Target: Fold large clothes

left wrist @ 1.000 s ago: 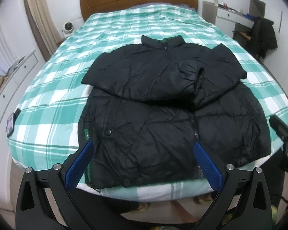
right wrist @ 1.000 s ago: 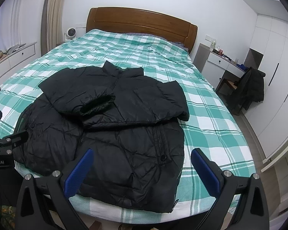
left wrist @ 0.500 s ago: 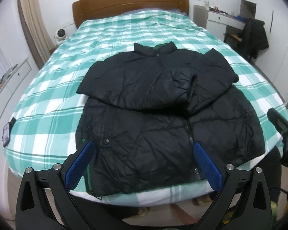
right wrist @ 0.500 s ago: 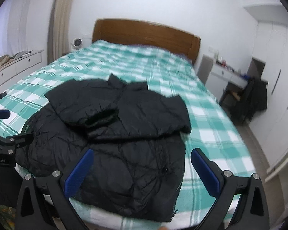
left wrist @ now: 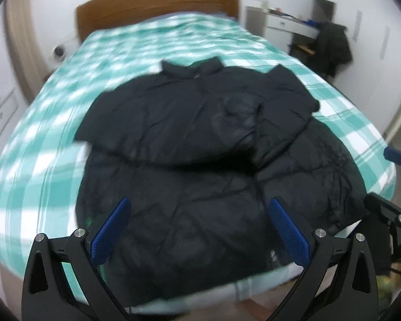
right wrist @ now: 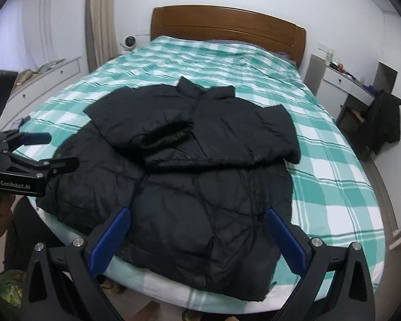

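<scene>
A black puffer jacket (left wrist: pixel 200 160) lies flat on the green-and-white checked bed (left wrist: pixel 53 139), collar toward the headboard, both sleeves folded across its chest. It also shows in the right wrist view (right wrist: pixel 200 176). My left gripper (left wrist: pixel 200 230) is open and empty, held above the jacket's hem at the foot of the bed. My right gripper (right wrist: pixel 197 238) is open and empty, also above the hem. The left gripper also shows at the left edge of the right wrist view (right wrist: pixel 40 152). The left wrist view is blurred.
A wooden headboard (right wrist: pixel 227 26) stands at the far end. A white dresser (right wrist: pixel 48 77) runs along the left wall. A desk (right wrist: pixel 344 83) and a chair with a dark coat (right wrist: pixel 385 123) stand at the right. A small fan (right wrist: pixel 129 42) sits by the headboard.
Both grippers have shifted above the foot of the bed, the left one still moving and blurring its view. The jacket has not moved. Both grippers stay open.
</scene>
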